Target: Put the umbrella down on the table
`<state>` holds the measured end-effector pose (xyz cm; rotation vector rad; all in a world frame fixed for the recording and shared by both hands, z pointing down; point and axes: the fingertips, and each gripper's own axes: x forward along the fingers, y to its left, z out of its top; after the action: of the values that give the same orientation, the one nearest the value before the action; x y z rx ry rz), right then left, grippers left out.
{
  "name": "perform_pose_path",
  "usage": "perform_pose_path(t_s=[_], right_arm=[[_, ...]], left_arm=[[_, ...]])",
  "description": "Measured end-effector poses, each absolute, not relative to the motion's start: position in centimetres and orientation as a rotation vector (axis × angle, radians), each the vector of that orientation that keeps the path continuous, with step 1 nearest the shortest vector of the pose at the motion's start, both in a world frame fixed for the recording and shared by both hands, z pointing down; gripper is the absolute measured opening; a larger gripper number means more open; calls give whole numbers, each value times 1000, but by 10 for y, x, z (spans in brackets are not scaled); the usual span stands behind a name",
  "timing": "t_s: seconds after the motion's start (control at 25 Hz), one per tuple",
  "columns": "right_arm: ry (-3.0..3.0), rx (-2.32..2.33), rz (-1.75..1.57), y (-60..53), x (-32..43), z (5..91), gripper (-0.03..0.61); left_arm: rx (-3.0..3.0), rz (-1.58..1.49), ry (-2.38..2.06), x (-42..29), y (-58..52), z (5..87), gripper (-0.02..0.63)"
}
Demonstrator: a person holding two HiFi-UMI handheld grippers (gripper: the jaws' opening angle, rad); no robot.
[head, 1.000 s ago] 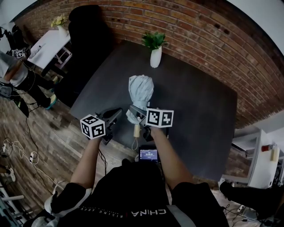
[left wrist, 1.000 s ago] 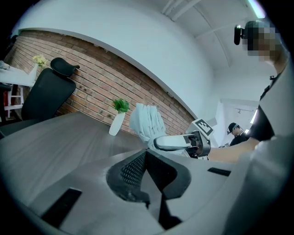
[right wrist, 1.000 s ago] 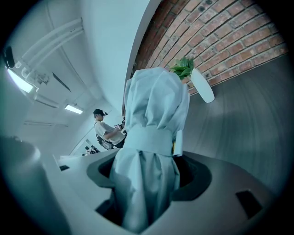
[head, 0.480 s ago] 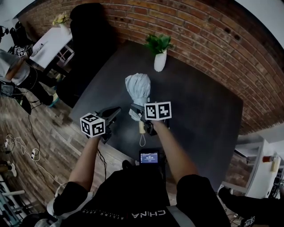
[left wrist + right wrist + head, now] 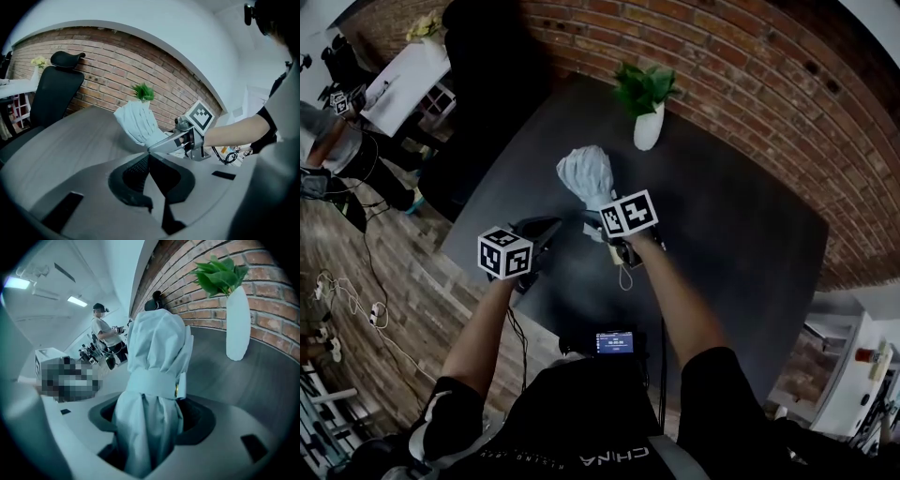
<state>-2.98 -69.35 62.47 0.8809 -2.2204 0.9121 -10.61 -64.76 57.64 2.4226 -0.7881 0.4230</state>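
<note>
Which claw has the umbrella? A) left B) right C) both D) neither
B: in the right gripper view the folded umbrella is clamped between the jaws of the right claw, while the left claw has its jaws together with nothing in them.

Umbrella sat between the right gripper fingers
It reached past them over the table; the vase stood farther ahead, the left gripper just left.
</note>
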Motion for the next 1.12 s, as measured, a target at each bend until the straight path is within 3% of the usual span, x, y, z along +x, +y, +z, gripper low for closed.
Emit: perform_pose_path(t_s=[0.6, 1.12], right_arm=[[-2076, 656, 515, -745, -27, 681, 305], [-2061, 569, 481, -759, -41, 704, 308]], left_arm=[[2339, 473, -753, -75, -678, 620, 3], [2318, 504, -699, -70, -689, 643, 3]])
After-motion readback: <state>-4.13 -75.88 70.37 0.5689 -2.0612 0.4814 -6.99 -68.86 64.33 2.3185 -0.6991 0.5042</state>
